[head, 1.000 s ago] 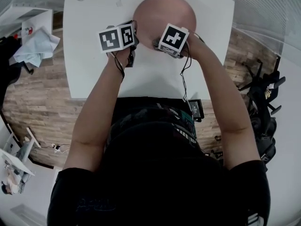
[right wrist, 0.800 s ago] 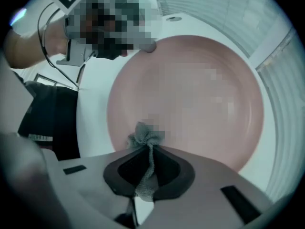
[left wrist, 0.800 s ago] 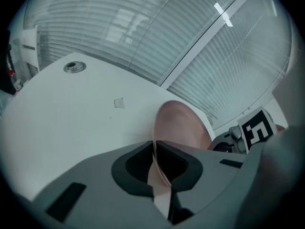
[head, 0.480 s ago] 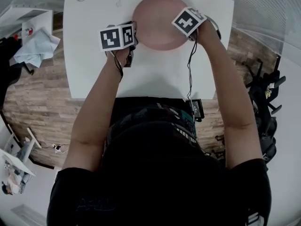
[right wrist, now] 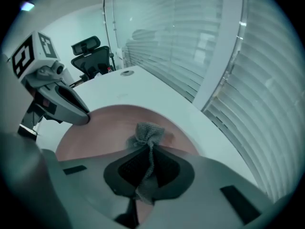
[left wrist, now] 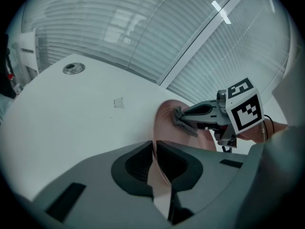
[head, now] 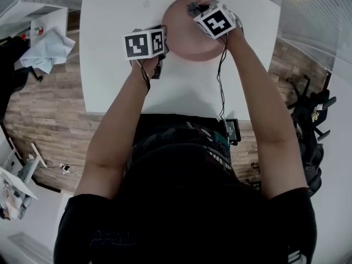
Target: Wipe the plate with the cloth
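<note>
White bench (head: 110, 65) fills the upper part of the head view, with wooden floor on either side. At the left, the left tool (head: 164, 39) is clamped on the near-left rim of the pink plate (head: 181, 37), which lies flat on the bench. The left gripper view shows the thin rim edge-on between the two pads. Those jaws have just been easing a little wider, yet the rim sits between them and the plate looks steadied.

Further right, the right tool (head: 201, 10) is closed on a bunched grey cloth (head: 193, 6). The cloth's free end sticks out past the tips and appears to rest on the plate's surface. A second ago this tool was at the plate's near edge, half a second ago at the right rim, and now it is over the far side. That sweep reads as a wiping stroke around the plate, so the task seems well under way, with the left part probably next.
</note>
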Motion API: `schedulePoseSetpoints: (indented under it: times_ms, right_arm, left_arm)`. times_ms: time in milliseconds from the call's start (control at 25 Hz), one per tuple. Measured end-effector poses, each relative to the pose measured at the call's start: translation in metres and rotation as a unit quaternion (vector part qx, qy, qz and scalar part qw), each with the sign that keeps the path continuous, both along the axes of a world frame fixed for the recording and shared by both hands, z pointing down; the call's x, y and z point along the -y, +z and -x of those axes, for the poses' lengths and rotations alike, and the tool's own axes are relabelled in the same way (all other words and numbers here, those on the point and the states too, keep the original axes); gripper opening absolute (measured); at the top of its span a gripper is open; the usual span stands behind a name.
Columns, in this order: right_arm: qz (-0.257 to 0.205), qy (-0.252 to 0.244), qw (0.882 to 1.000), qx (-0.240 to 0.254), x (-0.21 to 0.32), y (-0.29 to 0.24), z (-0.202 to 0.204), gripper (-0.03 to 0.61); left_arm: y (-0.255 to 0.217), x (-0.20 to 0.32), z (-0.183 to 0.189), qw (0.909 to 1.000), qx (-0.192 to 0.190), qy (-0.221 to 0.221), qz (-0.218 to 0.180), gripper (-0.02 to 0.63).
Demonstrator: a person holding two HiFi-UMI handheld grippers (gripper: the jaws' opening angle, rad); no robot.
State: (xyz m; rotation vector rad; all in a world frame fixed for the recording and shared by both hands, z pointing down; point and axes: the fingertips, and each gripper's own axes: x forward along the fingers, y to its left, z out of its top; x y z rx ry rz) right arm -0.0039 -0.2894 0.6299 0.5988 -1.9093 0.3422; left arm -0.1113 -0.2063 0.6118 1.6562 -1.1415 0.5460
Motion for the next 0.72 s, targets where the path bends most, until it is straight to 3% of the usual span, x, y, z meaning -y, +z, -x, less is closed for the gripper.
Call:
schedulePoseSetpoints:
  times_ms: [160, 360, 560, 720]
  right_arm:
    - [0.032, -0.050, 0.997, 0.058, -0.034, -0.001, 0.040, 0.037]
    - [0.086, -0.127, 0.986, 0.066, -0.101, -0.004, 0.052, 0.037]
    - [0.140, -0.169, 0.975, 0.023, -0.147, -0.002, 0.015, 0.037]
    - [0.157, -0.189, 0.968, -0.045, -0.146, 0.002, -0.027, 0.037]
  left_arm:
    - [-0.001, 0.001, -0.001, 0.9999, -0.007, -0.009, 0.000, 0.038]
    - [-0.001, 0.000, 0.001, 0.9997, -0.011, -0.020, 0.001, 0.038]
    - [-0.002, 0.001, 0.000, 0.9998, -0.013, -0.015, 0.002, 0.038]
    - [-0.001, 0.001, 0.002, 0.9999, -0.010, -0.009, 0.003, 0.038]
